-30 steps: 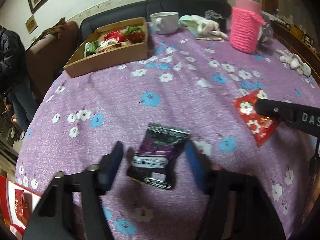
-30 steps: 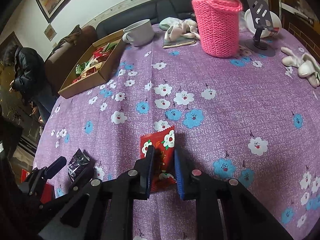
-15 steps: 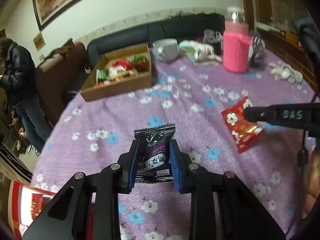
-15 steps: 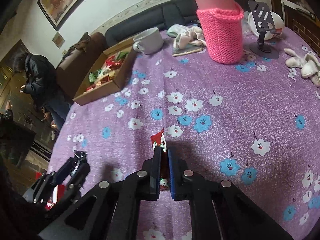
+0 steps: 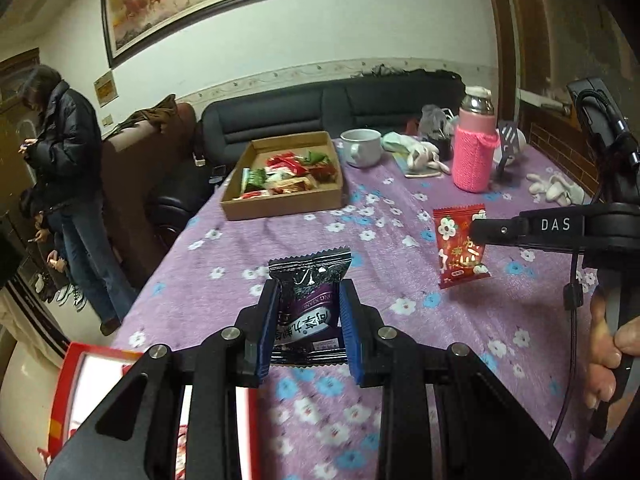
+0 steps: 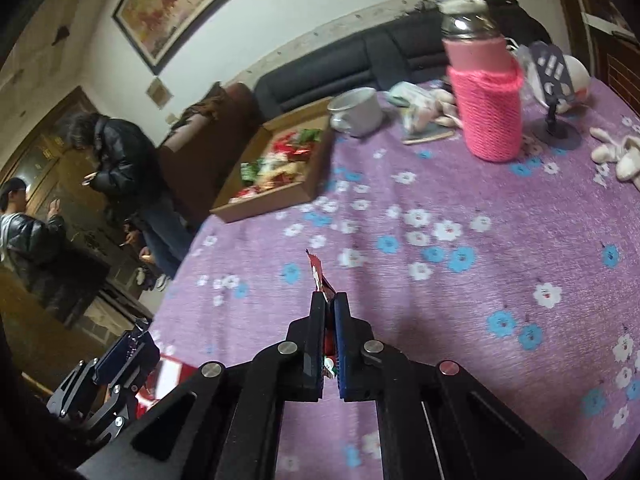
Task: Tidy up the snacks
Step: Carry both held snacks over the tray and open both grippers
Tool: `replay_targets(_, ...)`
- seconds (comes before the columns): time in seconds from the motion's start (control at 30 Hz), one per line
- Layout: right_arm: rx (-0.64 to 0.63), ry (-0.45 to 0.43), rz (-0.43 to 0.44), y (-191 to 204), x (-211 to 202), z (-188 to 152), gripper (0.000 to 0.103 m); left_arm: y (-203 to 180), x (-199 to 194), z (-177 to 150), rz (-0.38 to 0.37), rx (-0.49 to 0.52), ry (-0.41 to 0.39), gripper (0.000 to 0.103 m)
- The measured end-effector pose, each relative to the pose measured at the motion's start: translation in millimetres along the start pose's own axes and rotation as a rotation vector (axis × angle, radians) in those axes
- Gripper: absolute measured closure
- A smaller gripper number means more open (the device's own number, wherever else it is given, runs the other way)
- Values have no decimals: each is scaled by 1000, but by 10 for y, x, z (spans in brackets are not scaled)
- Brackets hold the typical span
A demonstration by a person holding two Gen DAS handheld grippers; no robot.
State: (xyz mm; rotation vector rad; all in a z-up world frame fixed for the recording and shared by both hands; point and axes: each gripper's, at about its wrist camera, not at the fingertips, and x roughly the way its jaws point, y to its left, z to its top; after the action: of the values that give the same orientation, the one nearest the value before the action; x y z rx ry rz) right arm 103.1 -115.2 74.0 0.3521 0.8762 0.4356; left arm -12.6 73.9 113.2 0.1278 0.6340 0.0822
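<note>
Purple snack bag [image 5: 306, 312] is squeezed in the left tongs [image 5: 308, 320], red snack bag [image 5: 460, 248] in the right tongs [image 6: 329, 336], both lifted near the cardboard box [image 5: 280, 204]. Next, I think: carry them over and drop them in.

right hand-held gripper [image 6: 329, 308] — clamped on red snack packet [image 6: 319, 278] | above purple tablecloth [image 6: 460, 280]

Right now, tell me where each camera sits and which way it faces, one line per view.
Left wrist: on the left gripper, looking along its fingers across the purple table toward the box; its jaws are shut on a dark packet, and a hand shows at right.
Right wrist: on the right gripper, facing the same table and flask; its jaws pinch a red packet.
Shared: box, mug, flask, and each sees the other gripper.
</note>
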Motion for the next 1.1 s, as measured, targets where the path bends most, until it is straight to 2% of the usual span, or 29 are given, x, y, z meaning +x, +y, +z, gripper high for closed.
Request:
replay_targets(0.13,-18,5,61,247,-53,-136,99,172,-155,-66,11,-29,-13,76)
replay_targets(0.33,-70,9,93,608,-118,-322,99,383,-306,-159,15,-72,-23,76)
replay_targets(0.67,-113,11,115,996,-244,-524,99,635,-528,-354,44,-126,-29,76)
replay_targets(0.87,-160,28,151,1293,-288,-755,99,851,-729,-576,97,-167,-24,76)
replay_targets(1.1,-231,74,201,1789,-179,-1192,99,1206,-931,-966,182,-237,5,76)
